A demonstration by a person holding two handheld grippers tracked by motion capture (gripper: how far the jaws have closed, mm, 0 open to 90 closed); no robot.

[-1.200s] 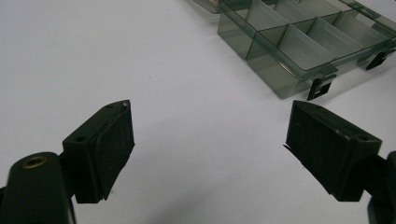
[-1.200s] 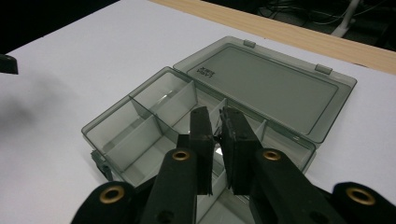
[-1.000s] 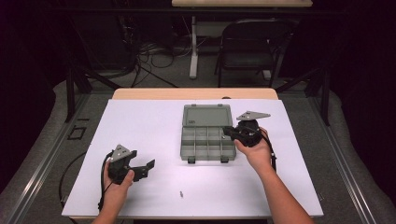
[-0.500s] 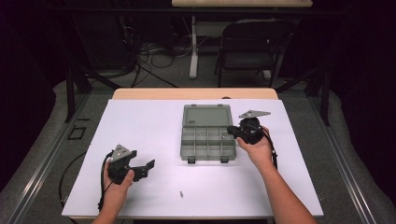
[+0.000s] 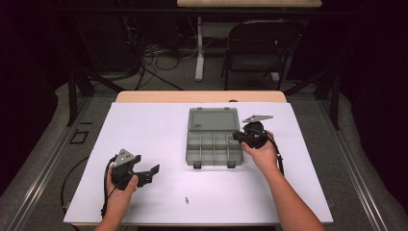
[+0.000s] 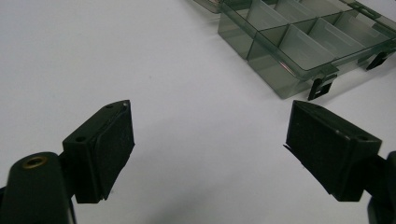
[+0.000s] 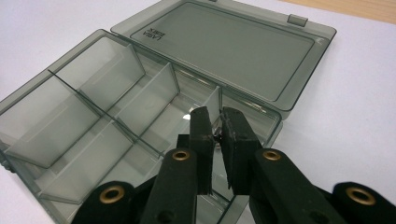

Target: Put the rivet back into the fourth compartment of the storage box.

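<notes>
Here, the clear grey compartment box (image 5: 214,139) lies open on the white counter (image 5: 144,125), slightly to the 1 o'clock side of centre in the high view, its lid (image 5: 213,120) folded flat toward 12 o'clock and its two latches facing 6 o'clock. The right gripper (image 5: 237,136) sits at the box's 3 o'clock edge, held by the right hand (image 5: 262,153). In the right gripper view its fingers (image 7: 201,135) are nearly together above a corner compartment next to the lid hinge, with something tiny and dark pinched between the pads; what it is cannot be told. The left gripper (image 5: 149,172) rests low toward 8 o'clock of the box, well apart from it, in the left hand (image 5: 120,192). Its fingers (image 6: 107,144) stand wide apart over bare counter, nothing between them. A small screw-like piece (image 5: 186,199) lies on the counter near 6 o'clock.
</notes>
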